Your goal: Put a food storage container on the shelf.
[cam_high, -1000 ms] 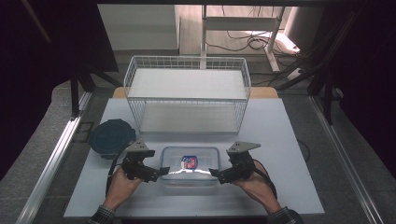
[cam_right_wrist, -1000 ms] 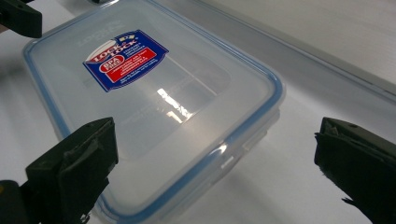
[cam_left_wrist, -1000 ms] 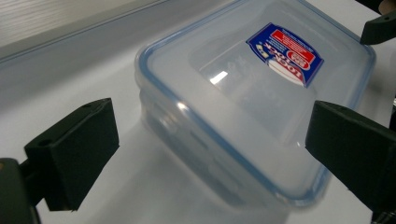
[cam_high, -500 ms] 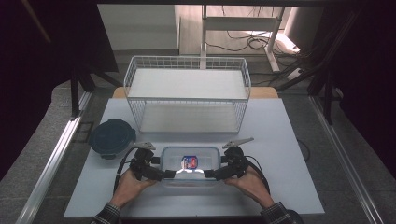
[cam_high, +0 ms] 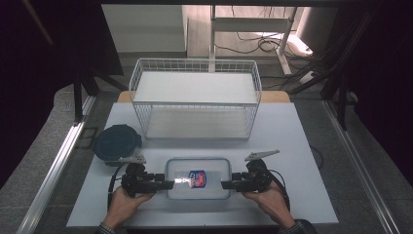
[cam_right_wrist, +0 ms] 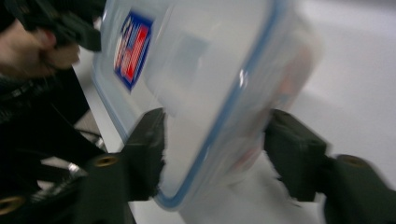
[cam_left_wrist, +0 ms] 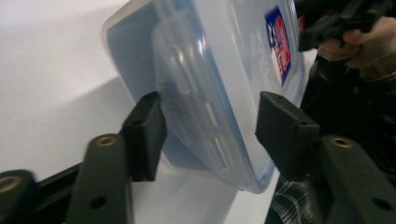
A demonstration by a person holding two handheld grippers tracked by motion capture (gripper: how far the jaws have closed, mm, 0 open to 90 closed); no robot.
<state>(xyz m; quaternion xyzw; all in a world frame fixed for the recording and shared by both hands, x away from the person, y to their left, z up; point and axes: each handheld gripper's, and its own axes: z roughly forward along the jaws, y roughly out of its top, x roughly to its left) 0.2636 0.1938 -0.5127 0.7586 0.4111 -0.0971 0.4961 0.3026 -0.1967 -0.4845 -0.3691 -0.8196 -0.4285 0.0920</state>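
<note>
One clear lidded container [cam_high: 198, 178] is seen flat on the white table [cam_high: 302, 146], near its front edge, between two grippers. One wire basket [cam_high: 195, 97] and one dark round lid [cam_high: 117, 142] are counted farther back. The left gripper [cam_high: 168, 184] and right gripper [cam_high: 226, 185] have just been closing, each with a container end between its jaws. In the left gripper view one pad [cam_left_wrist: 145, 135] touches while a gap remains at the other. In the blurred right gripper view, contact cannot be told.
</note>
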